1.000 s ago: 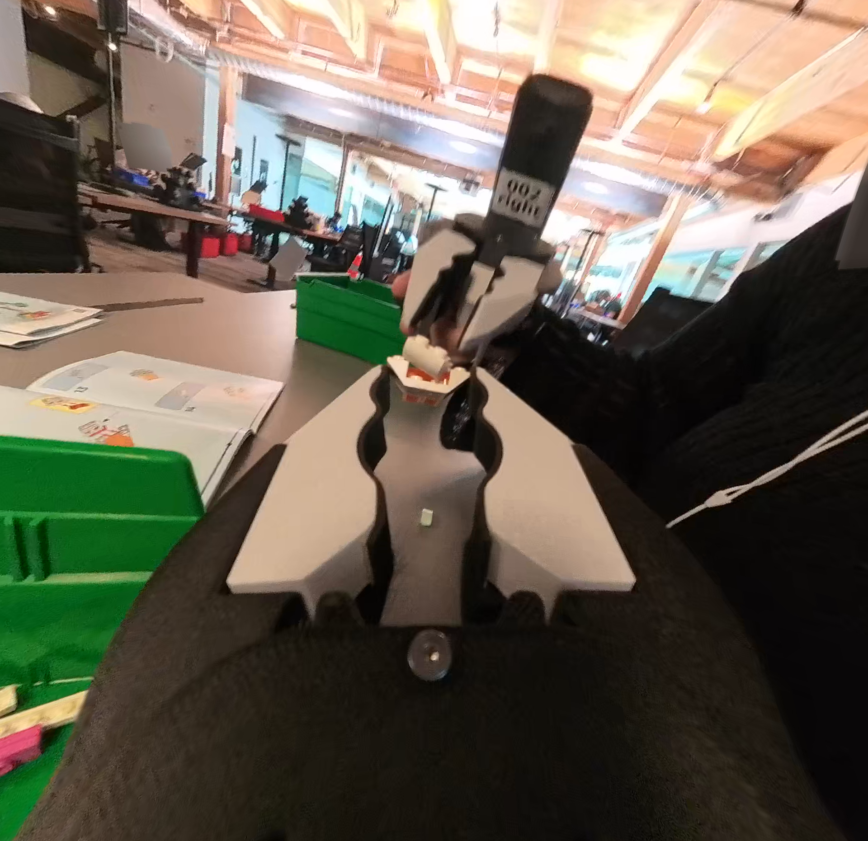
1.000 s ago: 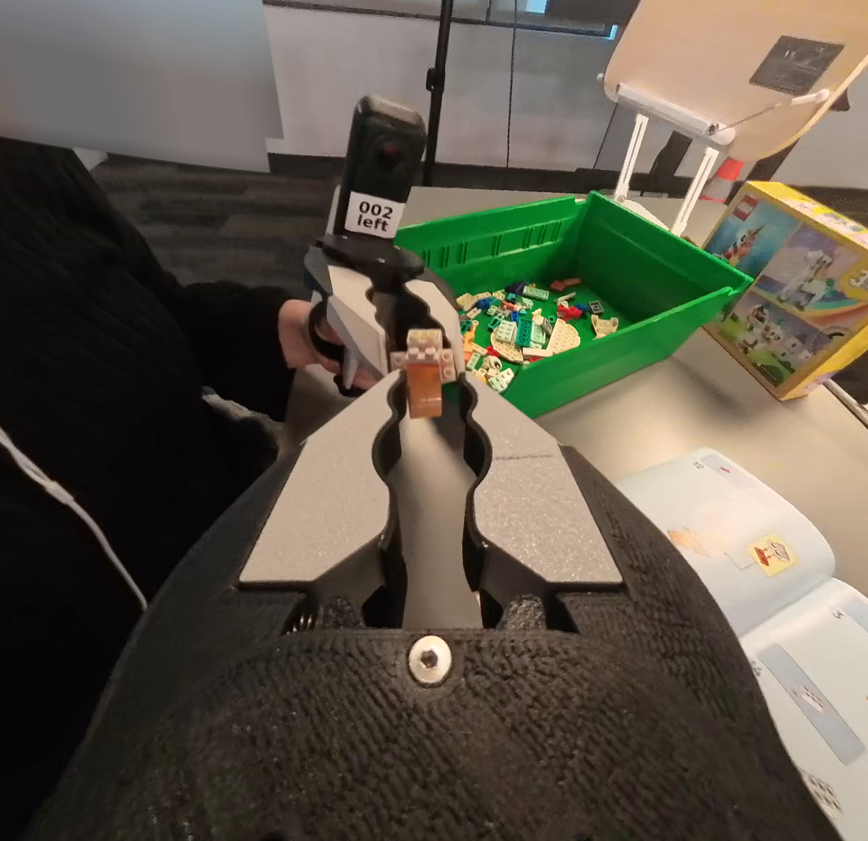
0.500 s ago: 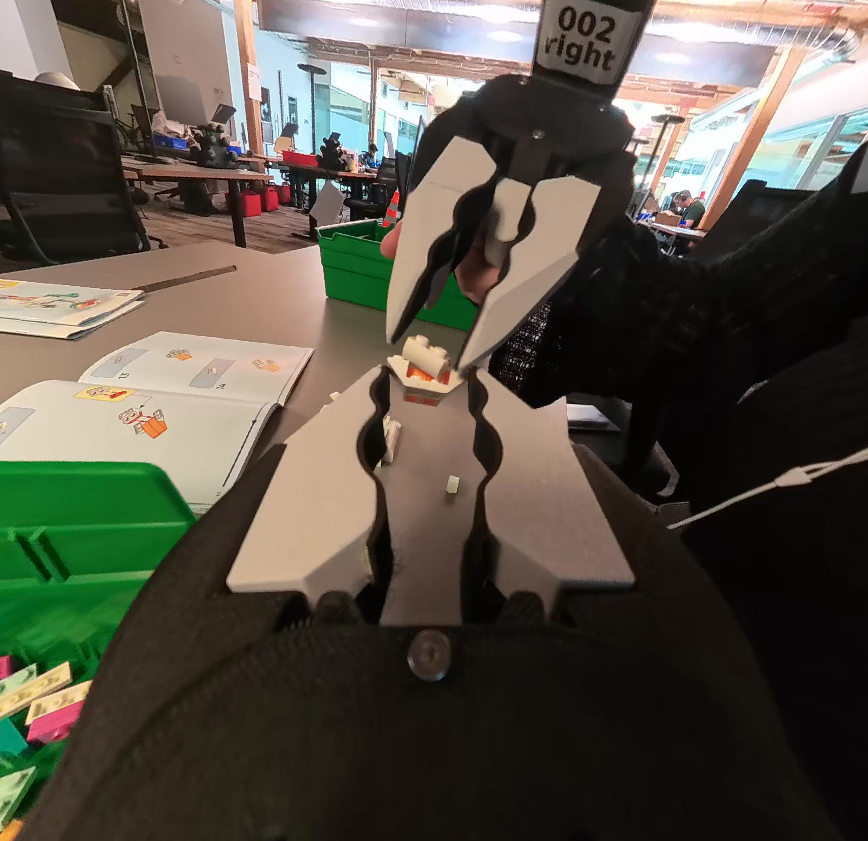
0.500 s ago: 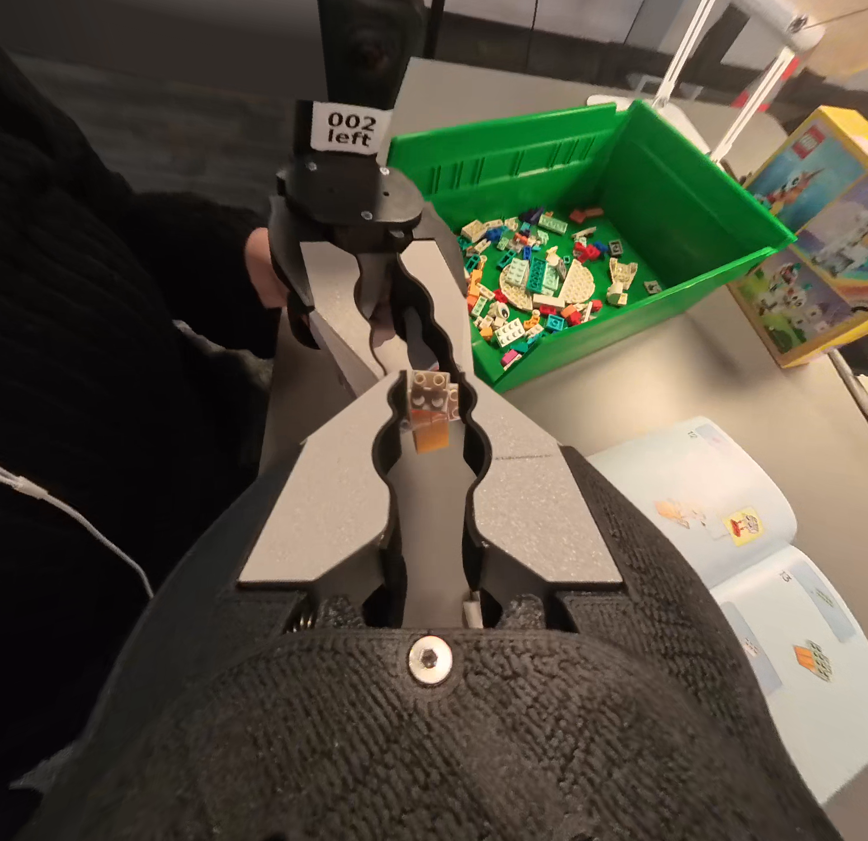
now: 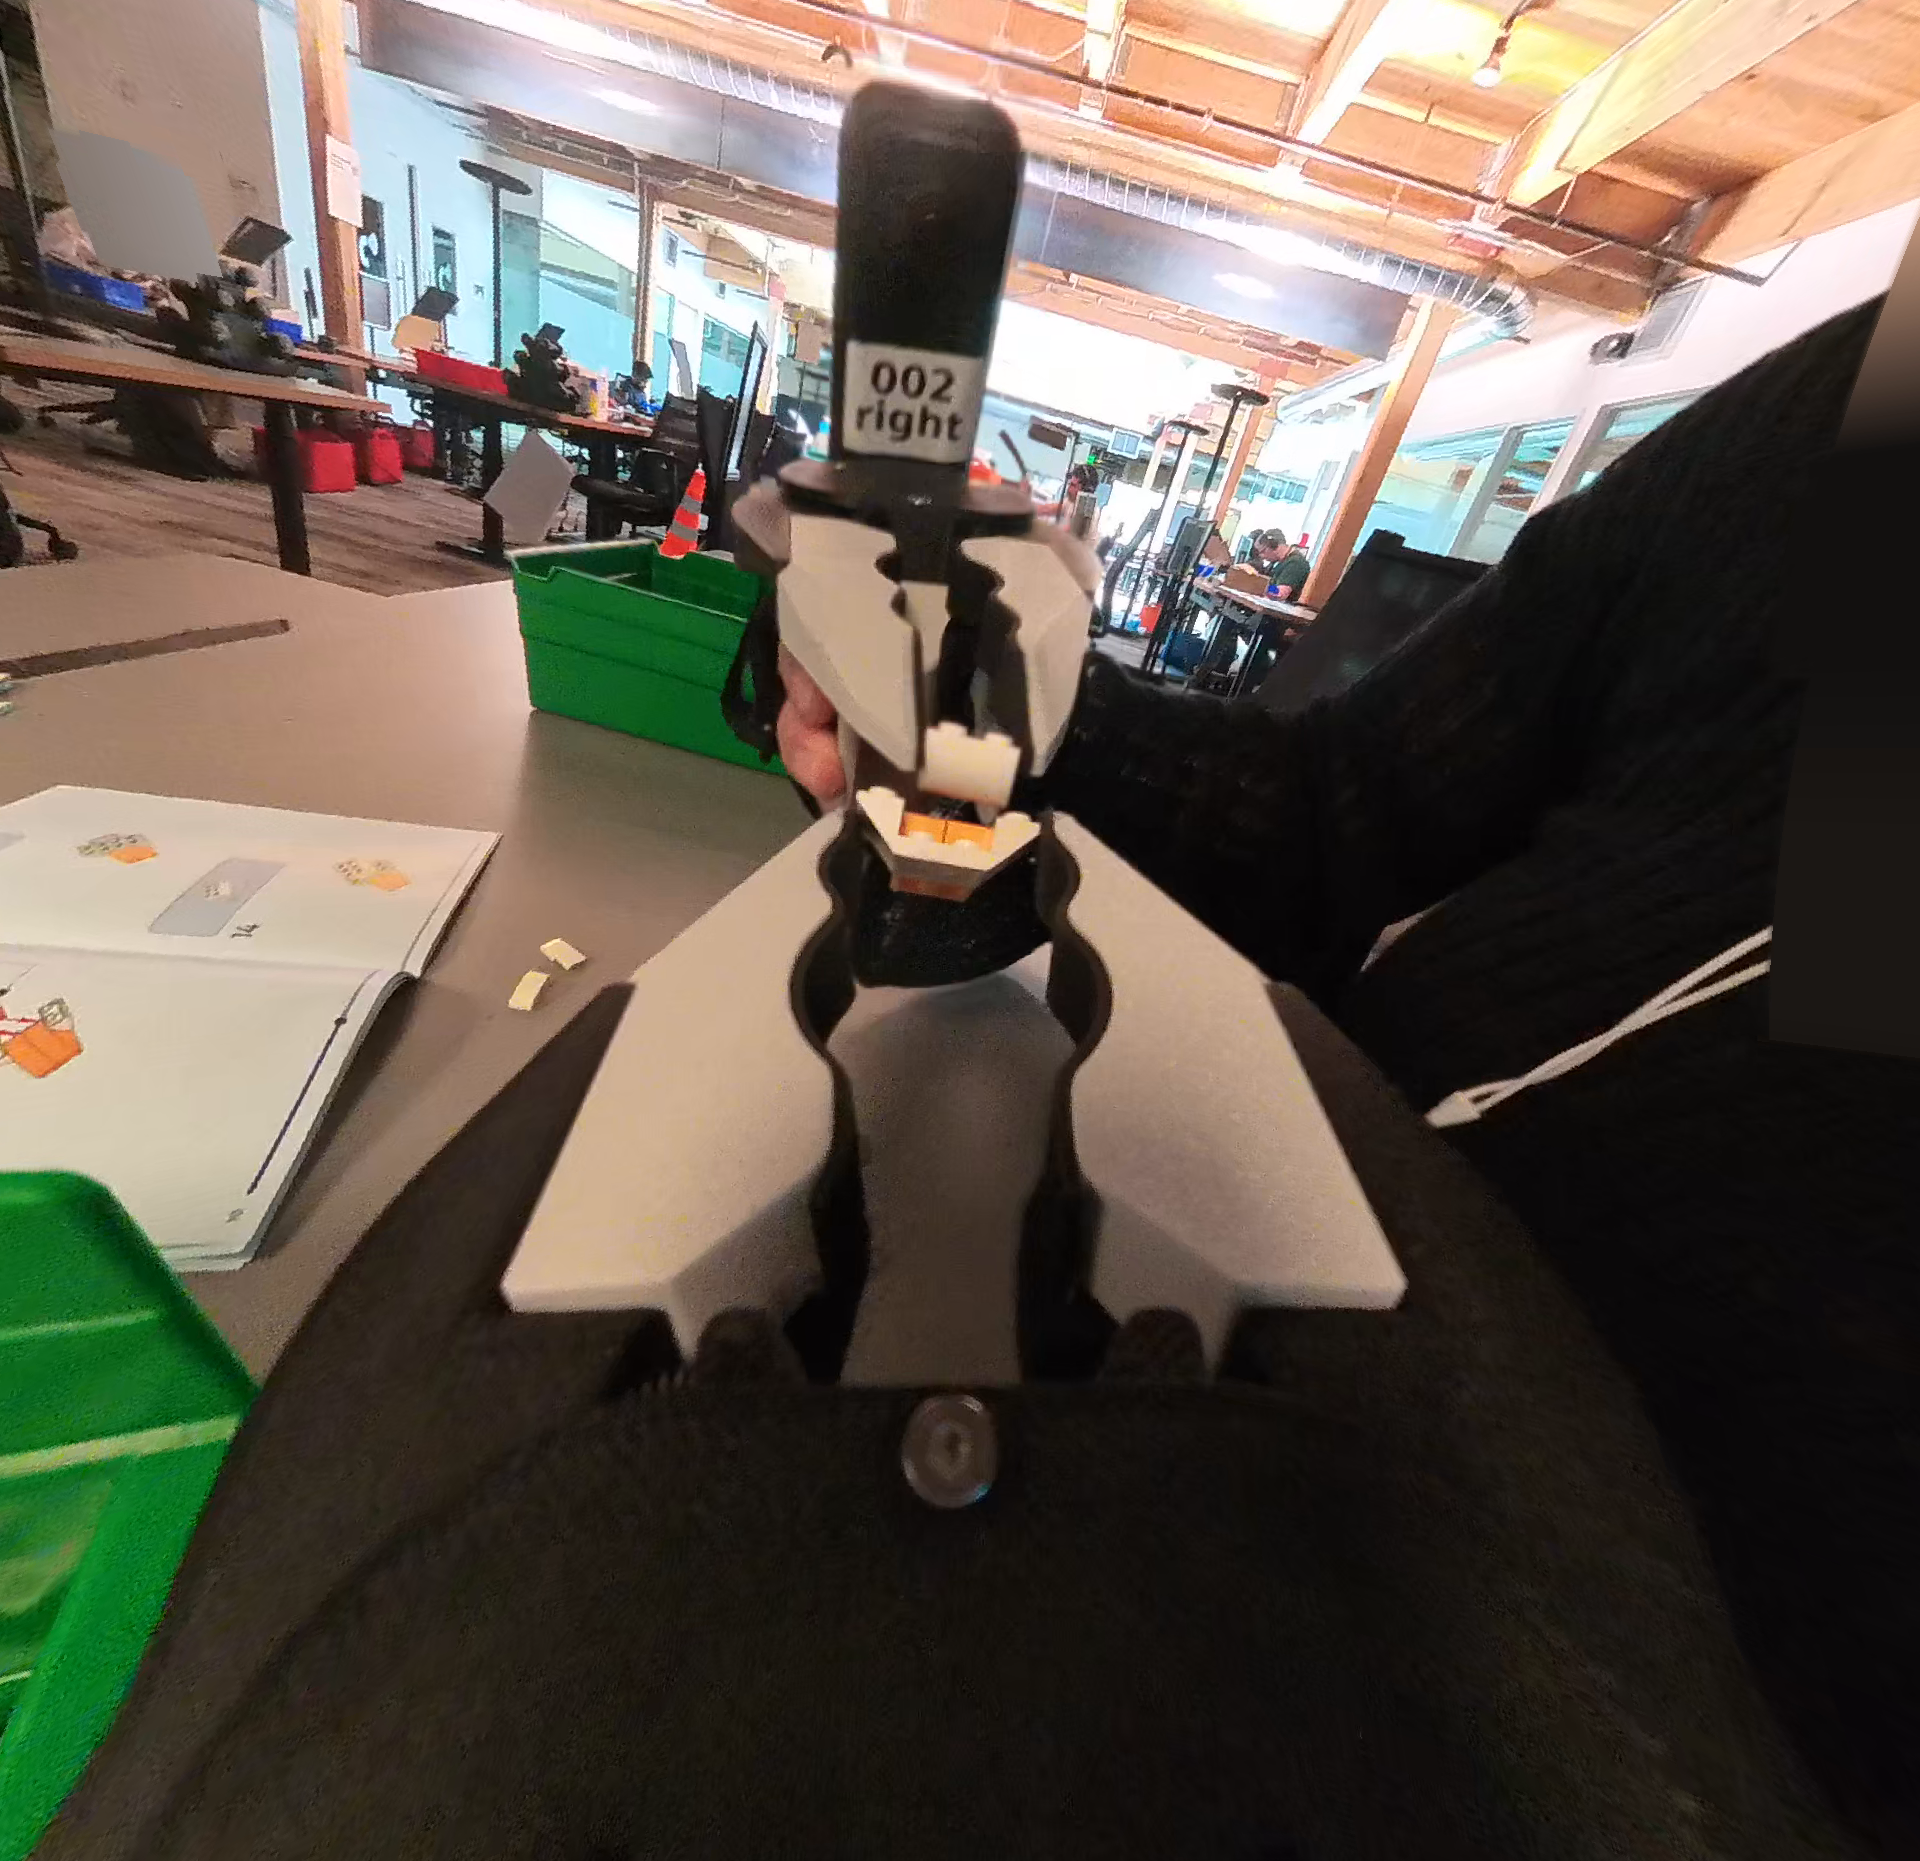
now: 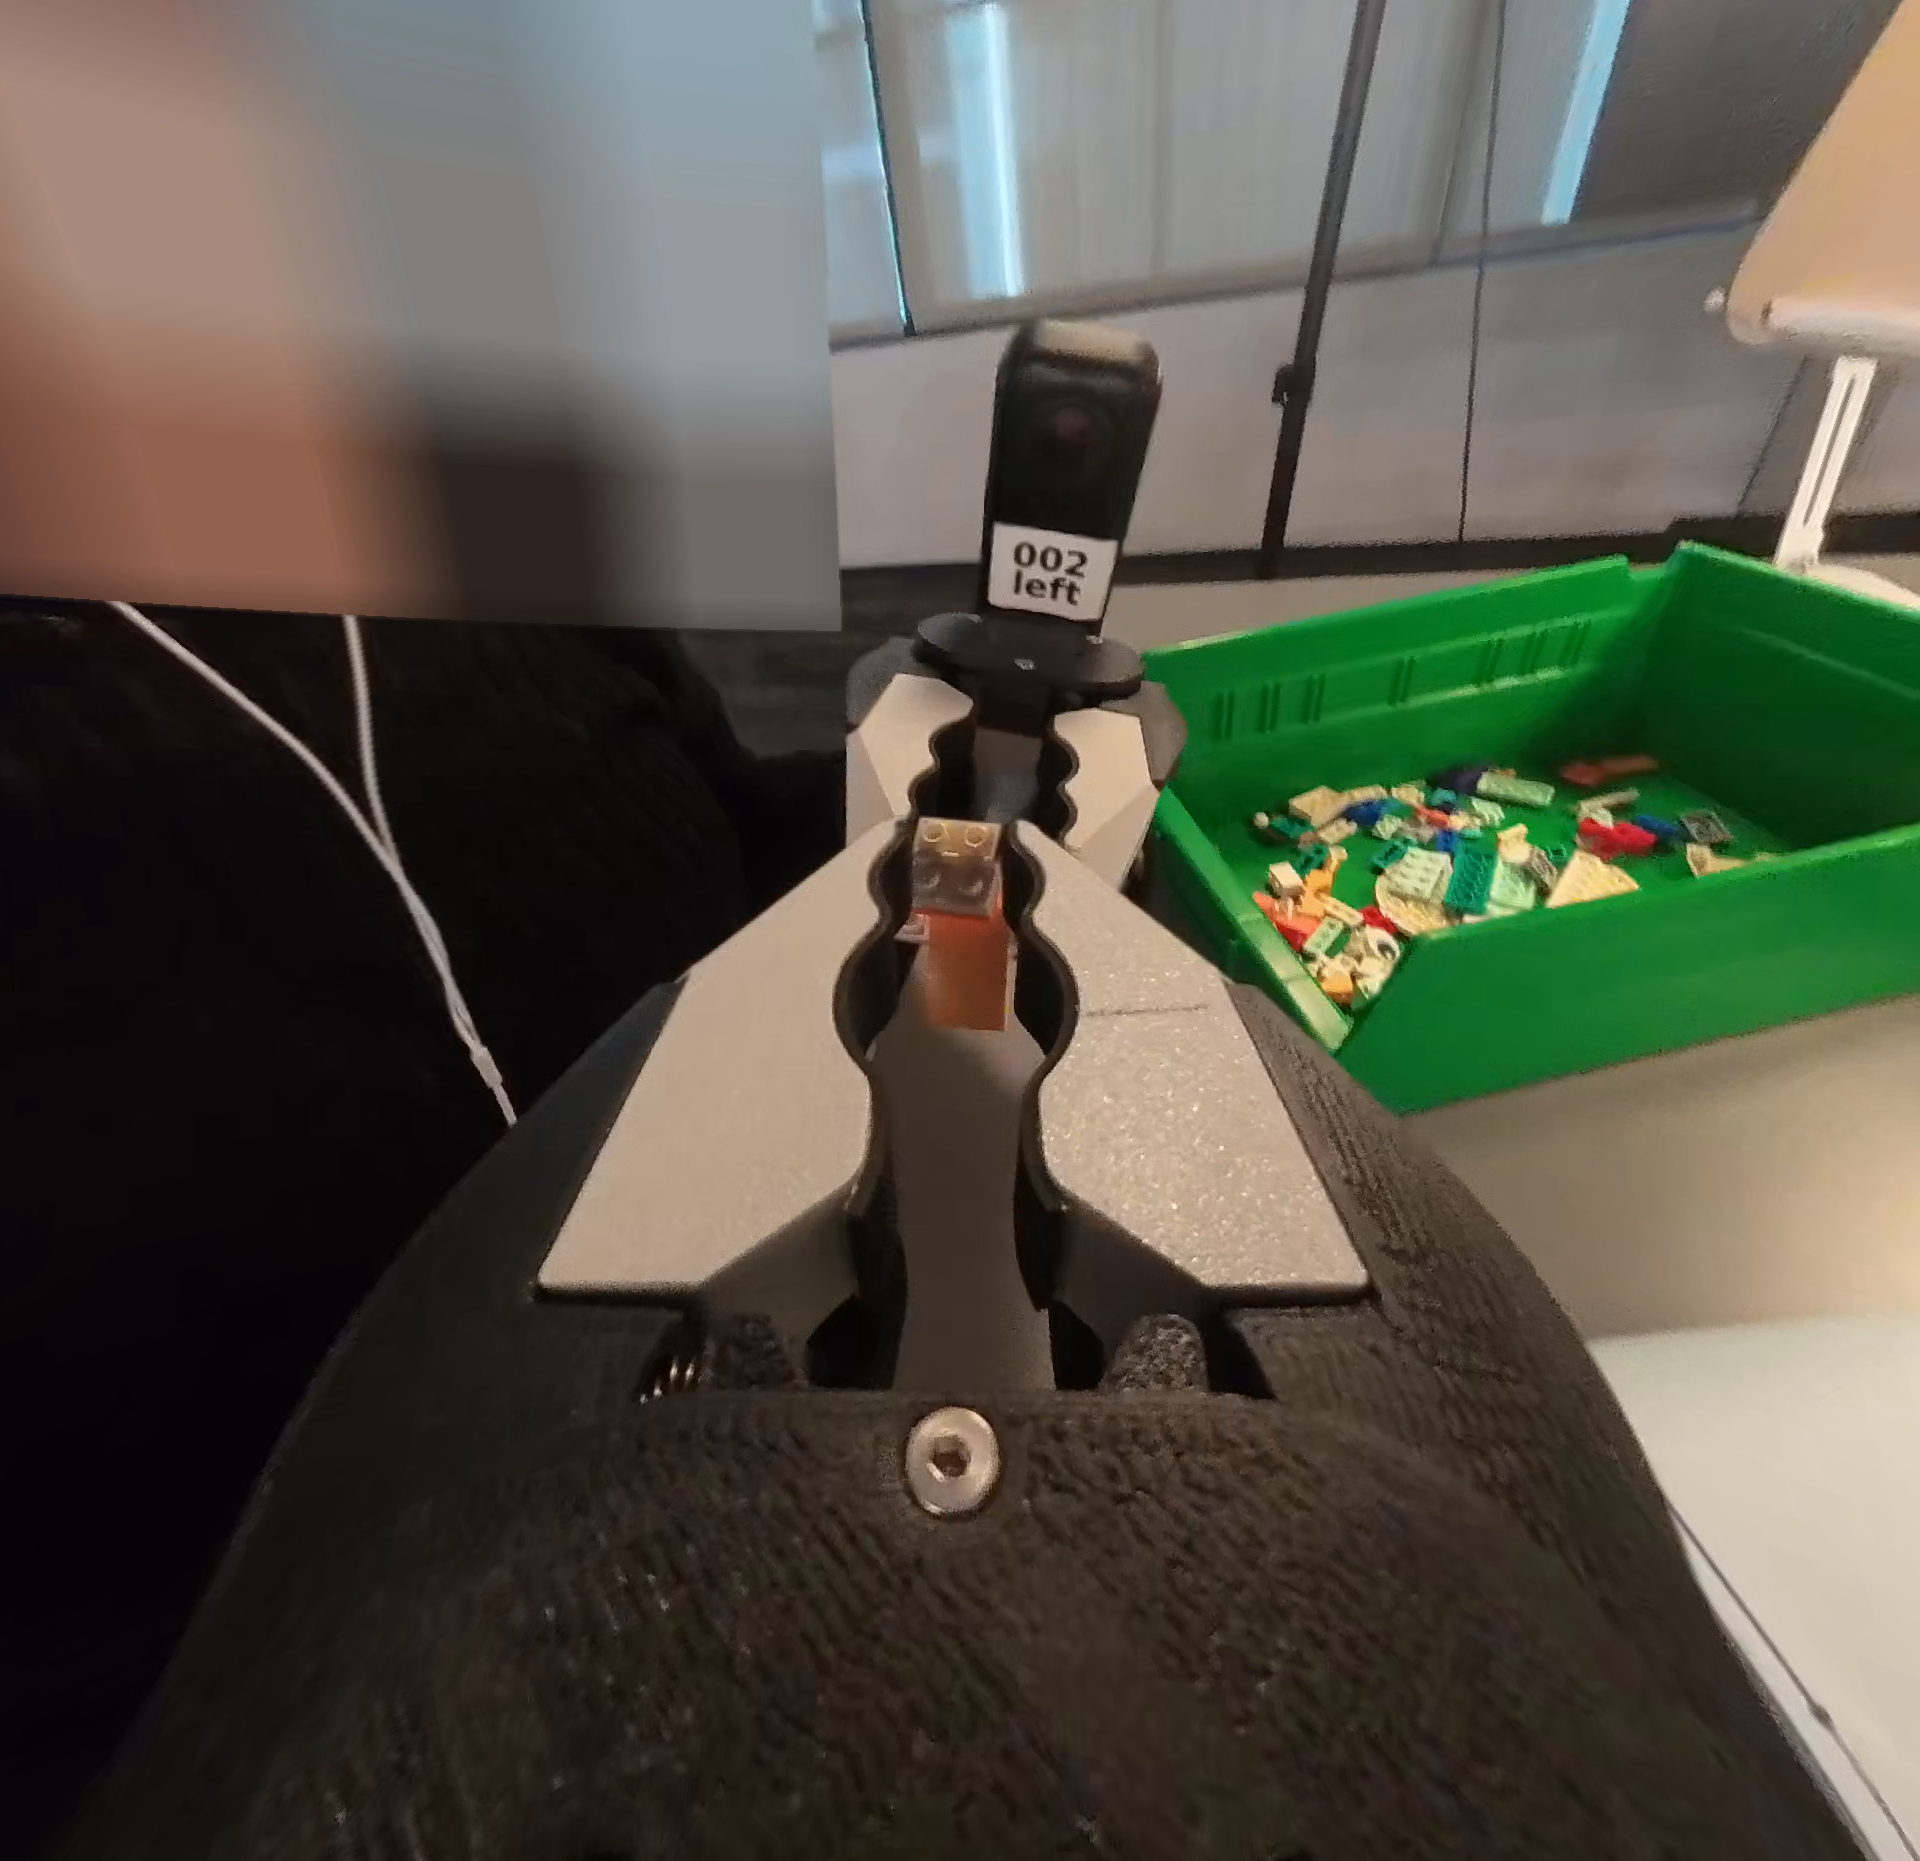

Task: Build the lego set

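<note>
- Lego assembly (image 5: 940,843), a small white-and-orange build, sits clamped between the tips of the left gripper (image 5: 943,855) in the left wrist view, held in the air above the near edge of the counter (image 5: 416,699).
- Facing it in that view, the right gripper (image 5: 961,772) points back at the camera, its jaws closed on a white brick (image 5: 968,769) that hangs just above the assembly, touching it or nearly so; which, I cannot tell.
- A person's hand (image 5: 810,731) grips the right gripper's handle, with a black sleeve (image 5: 1455,689) running off to the right.
- On the counter to the left lies an open instruction booklet (image 5: 208,980); two small cream pieces (image 5: 545,973) lie loose just beside its right edge.
- A green bin (image 5: 623,648) stands toward the counter's far edge, and the corner of another green tray (image 5: 94,1396) fills the lower left.
- In the right wrist view, the right gripper (image 6: 958,845) has its jaws clamped on a piece at the tips; a tan studded plate on an orange brick (image 6: 961,918) shows in the gap between them.
- Beyond the tips stands the left gripper (image 6: 1003,803), facing the camera, tip to tip with the right one.
- A green bin of mixed loose bricks (image 6: 1558,990) rests on the counter (image 6: 1662,1188) to the right, and a page corner of the booklet (image 6: 1818,1499) shows at the lower right edge.
</note>
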The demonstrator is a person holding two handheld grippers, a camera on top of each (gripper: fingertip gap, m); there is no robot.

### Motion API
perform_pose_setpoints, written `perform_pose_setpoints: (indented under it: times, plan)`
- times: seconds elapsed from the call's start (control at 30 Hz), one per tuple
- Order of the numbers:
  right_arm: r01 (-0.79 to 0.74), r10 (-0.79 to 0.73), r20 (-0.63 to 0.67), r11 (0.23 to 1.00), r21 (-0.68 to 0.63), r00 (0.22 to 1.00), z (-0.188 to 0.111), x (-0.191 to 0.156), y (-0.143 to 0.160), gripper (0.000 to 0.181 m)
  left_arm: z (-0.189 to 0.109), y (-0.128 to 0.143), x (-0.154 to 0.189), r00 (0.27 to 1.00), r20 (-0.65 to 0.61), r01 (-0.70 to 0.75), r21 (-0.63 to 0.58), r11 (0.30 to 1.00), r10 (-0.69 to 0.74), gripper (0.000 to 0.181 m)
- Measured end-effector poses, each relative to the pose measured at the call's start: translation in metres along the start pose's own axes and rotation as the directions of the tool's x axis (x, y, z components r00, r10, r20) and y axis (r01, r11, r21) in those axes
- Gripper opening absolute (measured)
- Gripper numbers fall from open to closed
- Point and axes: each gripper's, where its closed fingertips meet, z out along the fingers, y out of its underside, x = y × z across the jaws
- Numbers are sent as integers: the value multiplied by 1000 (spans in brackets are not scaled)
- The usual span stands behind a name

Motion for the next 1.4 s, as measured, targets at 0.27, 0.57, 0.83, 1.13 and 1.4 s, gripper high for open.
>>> perform_pose_setpoints:
  times: [0.27, 0.57, 0.83, 1.13, 1.4]
  plan:
    - [61, -62, 16, 997, 51, 998, 0, -6, -2, 15, 5, 1, 8, 1000, -7, -7, -54, 999, 6, 32]
    - [93, -94, 5, 995, 44, 996, 5, -7, -1, 15, 3, -4, 12, 996, -69, 48, -16, 999, -49, 32]
    - [106, -106, -12, 993, 46, 994, 5, -6, -1, 15, 3, -3, 12, 996, -68, 47, -18, 999, -48, 32]
    - [135, -134, -47, 991, 19, 990, 3, -5, 2, 17, 3, -1, 10, 998, -49, 34, -30, 999, -36, 32]
    - [135, -135, -124, 991, -9, 983, -1, 6, 6, 17, 2, 5, -3, 1000, 25, 4, -46, 999, -3, 32]
